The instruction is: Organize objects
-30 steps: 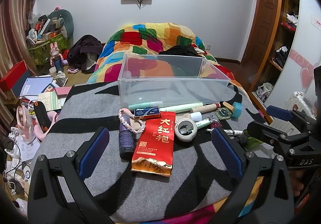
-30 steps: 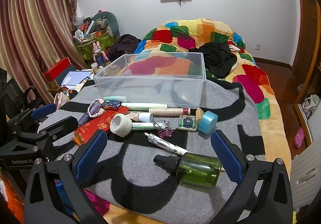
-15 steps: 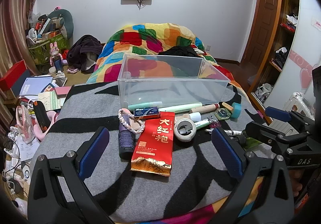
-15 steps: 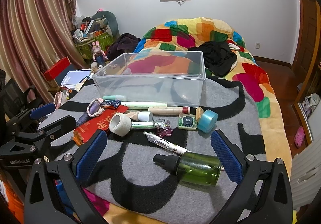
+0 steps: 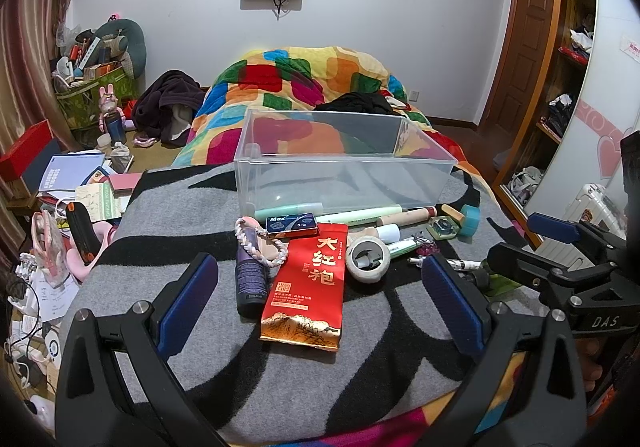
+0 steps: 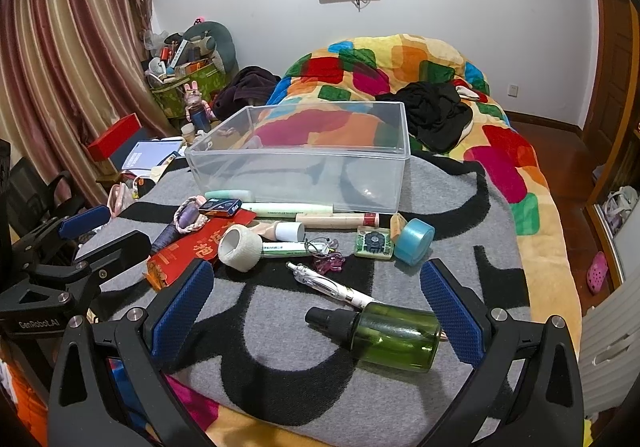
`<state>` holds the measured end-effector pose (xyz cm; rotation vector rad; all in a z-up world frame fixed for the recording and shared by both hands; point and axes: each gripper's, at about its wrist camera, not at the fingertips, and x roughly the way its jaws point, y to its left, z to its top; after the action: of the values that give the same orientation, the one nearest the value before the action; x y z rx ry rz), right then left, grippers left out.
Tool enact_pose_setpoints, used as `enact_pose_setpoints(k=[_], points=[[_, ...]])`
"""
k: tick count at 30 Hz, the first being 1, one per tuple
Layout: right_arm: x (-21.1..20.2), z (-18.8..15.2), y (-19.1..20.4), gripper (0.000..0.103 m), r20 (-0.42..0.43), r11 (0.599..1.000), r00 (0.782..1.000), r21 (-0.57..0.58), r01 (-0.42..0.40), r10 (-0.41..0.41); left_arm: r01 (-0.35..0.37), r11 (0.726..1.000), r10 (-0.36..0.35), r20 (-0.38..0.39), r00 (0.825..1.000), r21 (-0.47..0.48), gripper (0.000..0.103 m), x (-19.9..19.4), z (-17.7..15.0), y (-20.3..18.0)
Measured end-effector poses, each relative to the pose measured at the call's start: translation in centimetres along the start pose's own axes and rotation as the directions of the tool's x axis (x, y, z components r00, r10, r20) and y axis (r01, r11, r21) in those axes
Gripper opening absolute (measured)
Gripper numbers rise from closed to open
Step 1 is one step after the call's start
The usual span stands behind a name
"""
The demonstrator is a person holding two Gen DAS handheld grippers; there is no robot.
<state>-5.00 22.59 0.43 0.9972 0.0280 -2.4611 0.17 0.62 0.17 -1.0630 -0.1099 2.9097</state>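
Bedroom with white walls, a wall screen and a bed [image 5: 308, 79] under a patchwork quilt; over the near end, a grey and black blanket [image 5: 200, 331] serving as work surface. Far on that blanket, a clear plastic bin [image 5: 344, 167], empty, open side up, presumably set there to receive the clutter. Strung in a loose row along the bin's near wall, evidently laid out within easy reach: a red tea packet [image 5: 308, 283] lying flat, a dark purple bottle [image 5: 250, 275] just left of it with a braided bracelet [image 5: 260, 243] draped over its top, a small blue box [image 5: 292, 225] touching the packet's far edge, a roll of white tape [image 5: 368, 259] to the right, a blue tape roll [image 6: 414, 241] at the row's right end. Nearer, apart from the row, a green dropper bottle [image 6: 384, 331] on its side with a clear pen [image 6: 332, 287] touching its far shoulder. Left tool [image 5: 320, 299] spread wide, holding nothing, lined up low over the tea packet, probably the first pick. Right tool [image 6: 320, 311] equally wide and empty, framing the green bottle, likely its target. Nothing yet in the bin.
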Motion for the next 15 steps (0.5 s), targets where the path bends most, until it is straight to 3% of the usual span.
enact_pose_setpoints(k=[15], points=[[0.07,-0.02,0.09,0.103,-0.004,1.000,1.000,-0.005,-0.002,0.002,0.009,1.000,-0.009,0.007,1.000,-0.006,0.103,0.08,0.20,-0.15]])
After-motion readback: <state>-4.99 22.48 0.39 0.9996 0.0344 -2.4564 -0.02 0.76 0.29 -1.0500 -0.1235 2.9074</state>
